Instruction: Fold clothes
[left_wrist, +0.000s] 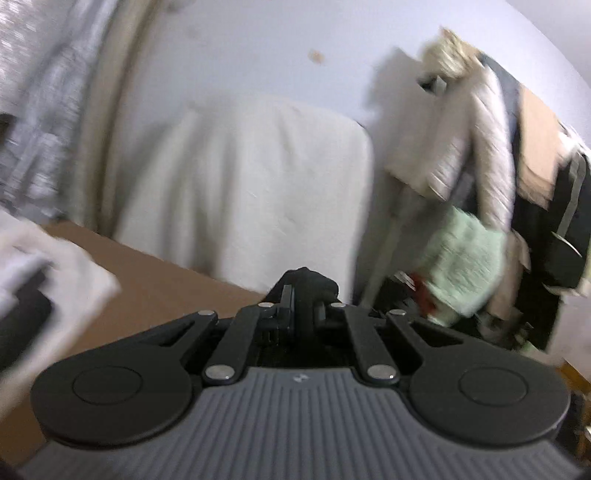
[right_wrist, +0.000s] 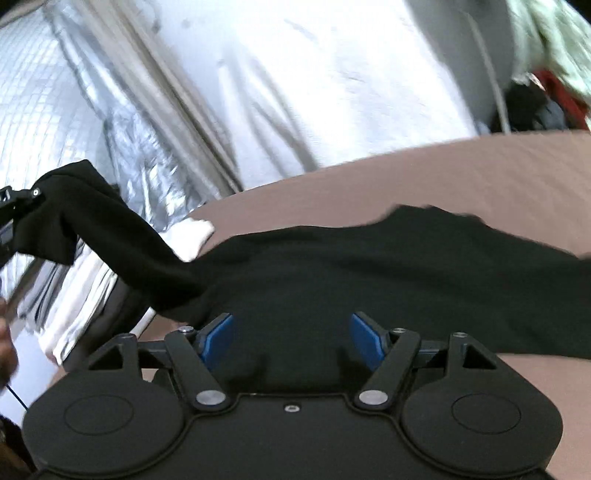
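Pressed together on a bunch of black cloth, the jaws of the left gripper (left_wrist: 301, 295) hold one end of the black garment (right_wrist: 369, 273) up in the air, while the jaws of the right gripper (right_wrist: 291, 332) stand spread, with the blue pads (right_wrist: 218, 338) apart on either side of the cloth and not closed on it. Taking the brown surface (right_wrist: 480, 173) as landmark, the main body of the garment lies flat on it, directly ahead of the right jaws and partly between them. A narrower part, probably a sleeve, rises from it toward the left, off the surface edge, up to the left gripper, which is visible at the far left of the right wrist view. So the long axis of the garment runs from side to side across the right gripper, not away from it. The right gripper is the nearer one to the flat body; the left one has only the lifted end. I judge that the next move depends on this: the left hand must carry the lifted part back over the body, toward the right, while the right jaws pin or pinch the cloth just below them. Some white cloth (right_wrist: 195, 232) lies beside the edge of the brown surface, under the lifted part. Both views are blurred, so finer detail is not clear.
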